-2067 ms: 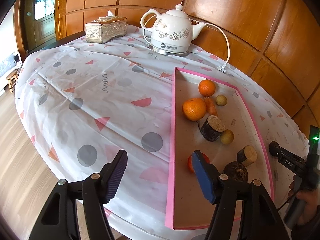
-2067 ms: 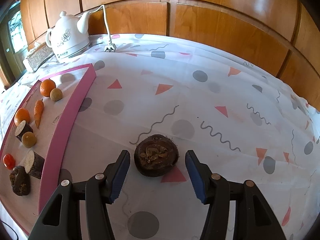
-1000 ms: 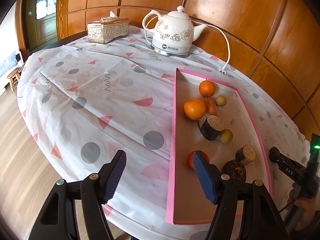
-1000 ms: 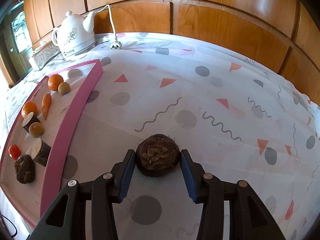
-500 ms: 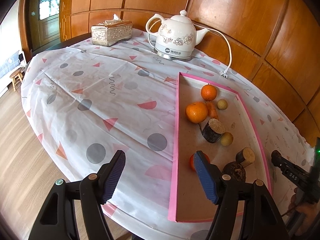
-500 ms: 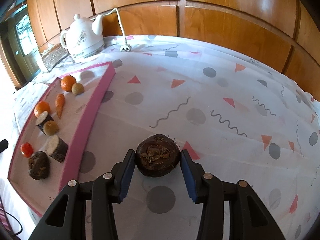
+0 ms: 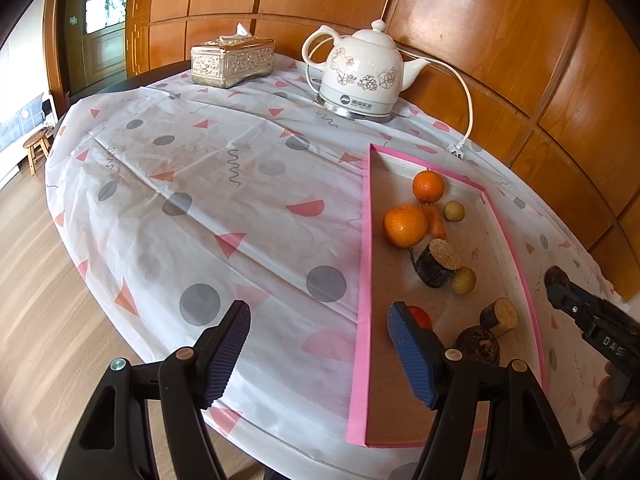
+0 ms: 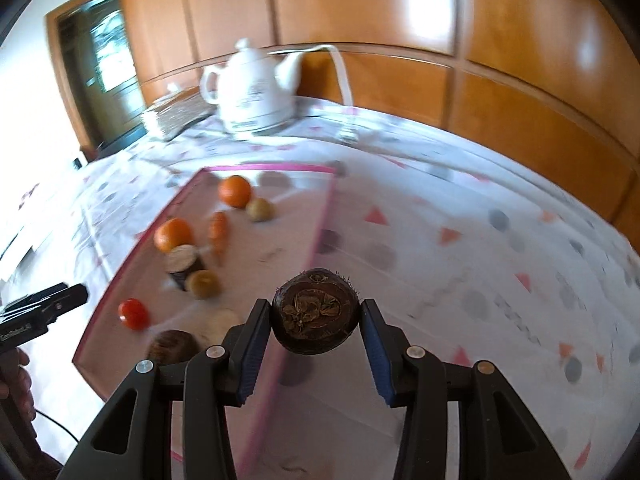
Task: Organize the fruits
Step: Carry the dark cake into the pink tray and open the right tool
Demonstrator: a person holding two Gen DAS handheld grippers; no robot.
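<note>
My right gripper point(image 8: 316, 338) is shut on a dark brown taro point(image 8: 315, 312) and holds it in the air over the right rim of the pink-edged tray point(image 8: 322, 236). The tray point(image 7: 362, 280) holds two oranges point(image 7: 405, 226), a carrot point(image 7: 436, 222), a tomato point(image 7: 420, 316), small yellow-green fruits and dark root pieces. My left gripper point(image 7: 318, 350) is open and empty, above the tray's left rim near the table's front edge. The right gripper's tip also shows in the left wrist view point(image 7: 558, 286).
A white electric kettle point(image 7: 362, 78) with a cord stands at the back of the round table. A silver tissue box point(image 7: 232, 62) stands left of it. Wood panel walls curve behind. The floor lies beyond the table's edge on the left.
My right gripper has closed on the taro, lifted it off the cloth and carried it left toward the tray. My left gripper has hardly moved and stays open.
</note>
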